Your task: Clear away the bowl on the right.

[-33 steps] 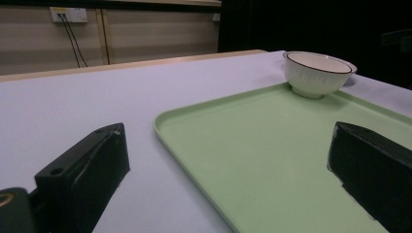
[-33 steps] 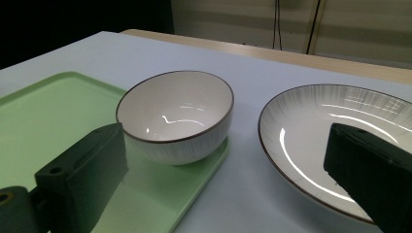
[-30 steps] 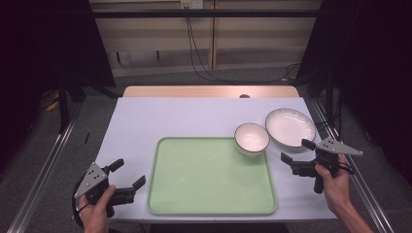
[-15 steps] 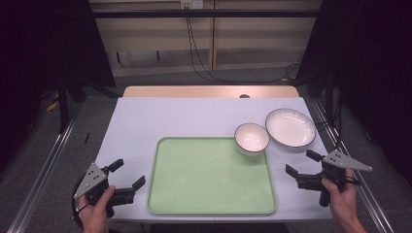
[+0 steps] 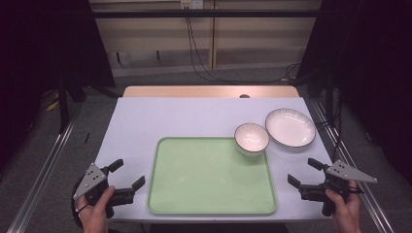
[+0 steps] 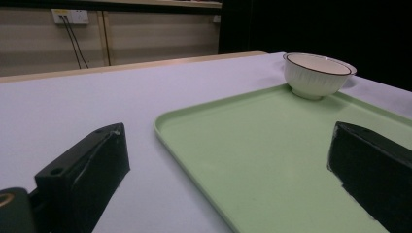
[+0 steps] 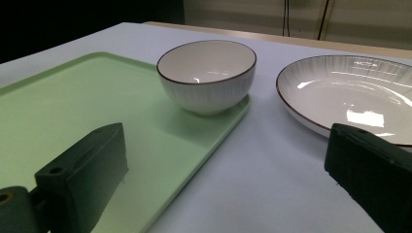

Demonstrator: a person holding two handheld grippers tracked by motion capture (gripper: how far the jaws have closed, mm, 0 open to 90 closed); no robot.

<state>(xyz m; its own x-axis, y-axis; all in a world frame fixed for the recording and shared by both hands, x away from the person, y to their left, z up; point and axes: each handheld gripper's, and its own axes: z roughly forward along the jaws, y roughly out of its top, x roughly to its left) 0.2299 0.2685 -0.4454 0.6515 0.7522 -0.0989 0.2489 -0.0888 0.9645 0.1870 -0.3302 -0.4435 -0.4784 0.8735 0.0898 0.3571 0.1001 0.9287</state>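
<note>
A light green tray (image 5: 209,179) lies flat in the middle of the table, also the tray (image 6: 272,145) and the tray (image 7: 73,107). A white bowl (image 5: 251,137) with a dark rim stands on the tray's far right corner, seen as the bowl (image 6: 316,75) and the bowl (image 7: 206,75). A white plate (image 5: 290,127) rests on the table right of the bowl, also the plate (image 7: 350,94). My left gripper (image 5: 127,175) is open at the tray's near left corner, holding nothing. My right gripper (image 5: 305,172) is open at the tray's near right, below the plate, holding nothing.
The table (image 5: 170,116) has a pale lilac cover and a wooden strip along its far edge. Metal rails run along both sides of the table. Cables hang down the back wall from a socket.
My right gripper has drawn back toward the near edge, away from the plate, still open. The left gripper, tray, bowl and plate have not moved.
</note>
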